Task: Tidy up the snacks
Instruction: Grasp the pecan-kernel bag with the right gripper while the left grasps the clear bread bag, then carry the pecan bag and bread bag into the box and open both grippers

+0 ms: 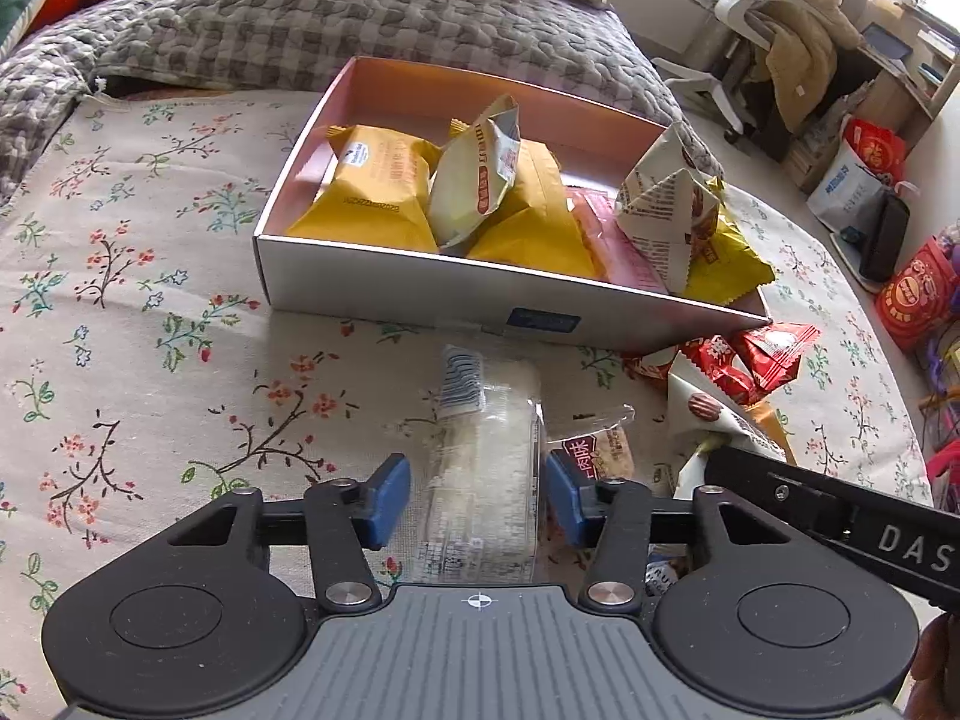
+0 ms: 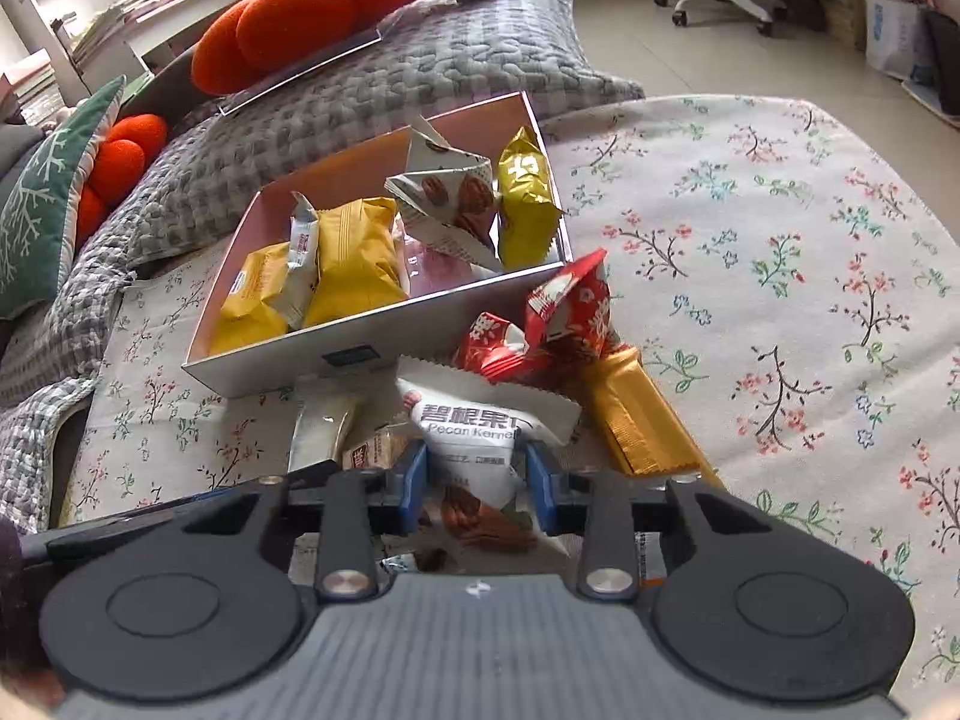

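Note:
A shallow silver box [image 1: 420, 294] with a pink inside lies on the floral cloth and holds several yellow and white snack packets [image 1: 372, 180]. It also shows in the right wrist view [image 2: 264, 366]. My left gripper [image 1: 478, 489] is open around a clear rice-cracker packet [image 1: 486, 468] lying on the cloth; the right pad touches it, the left pad stands apart. My right gripper [image 2: 477, 483] has its blue pads against both sides of a white pecan packet [image 2: 474, 438]. Red packets [image 2: 558, 324] and a gold bar [image 2: 636, 414] lie beside it.
A grey quilted blanket [image 1: 300, 24] lies behind the box, with orange cushions [image 2: 312, 6] on it. An office chair [image 1: 756, 12] and bags [image 1: 864, 180] stand on the floor to the right. A small brown packet [image 1: 600, 450] lies between my grippers.

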